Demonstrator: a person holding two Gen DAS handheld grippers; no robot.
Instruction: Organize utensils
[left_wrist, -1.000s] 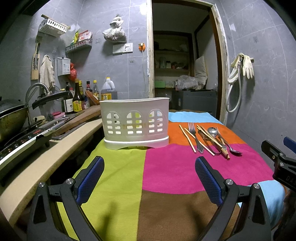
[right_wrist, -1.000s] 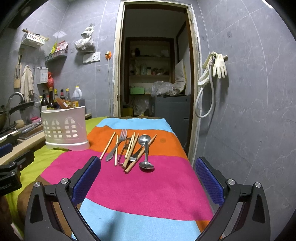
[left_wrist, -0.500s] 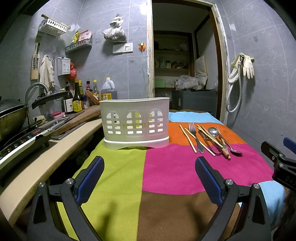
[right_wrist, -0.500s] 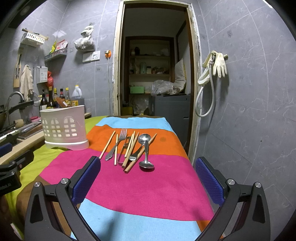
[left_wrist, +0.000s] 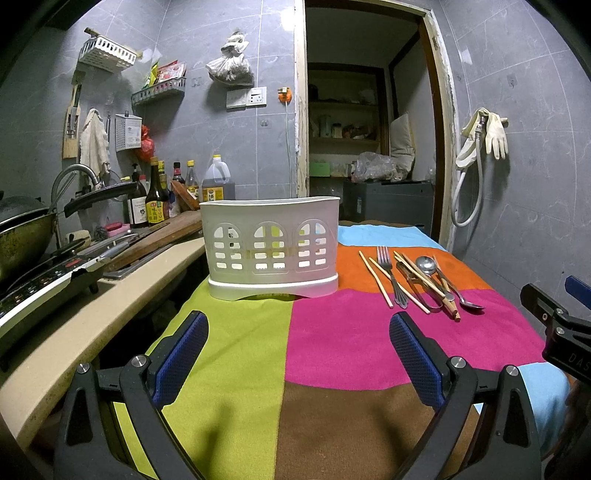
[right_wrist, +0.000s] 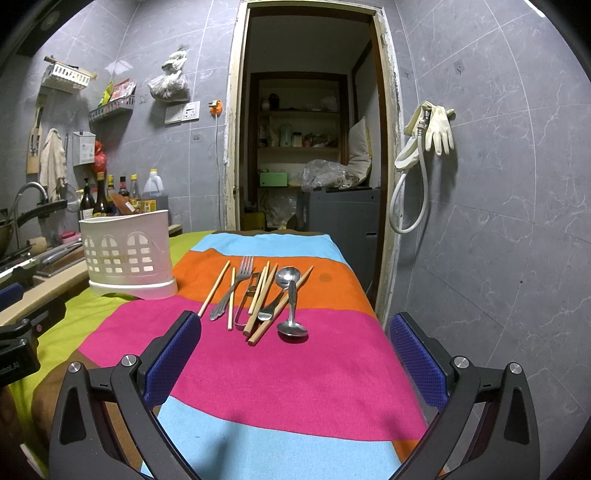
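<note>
Nothing has been sorted yet, as far as the scene shows. The white utensil caddy (left_wrist: 272, 246) stands upright on the green part of the patchwork tablecloth (right_wrist: 295, 373), and through its arched cut-outs no utensil is visible inside, though the far compartments cannot be fully checked from here.

The whole set lies loose in one overlapping heap on the orange and pink bands, well apart from the caddy: a fork (right_wrist: 236, 284), several wooden chopsticks (right_wrist: 213, 289), a pair of metal tongs (right_wrist: 246, 302), and two spoons, one with its bowl nearest the holder (right_wrist: 291, 314) and one with its bowl at the far end (right_wrist: 288, 276).

The left gripper (left_wrist: 298, 362) faces the caddy, spread wide, holding nothing. The right gripper (right_wrist: 295, 363) faces the heap, likewise spread wide with nothing between its blue pads (right_wrist: 171, 360), short of the nearest spoon.

Judgement: the task stands at its start; every piece remains to be lifted and placed in the caddy.
</note>
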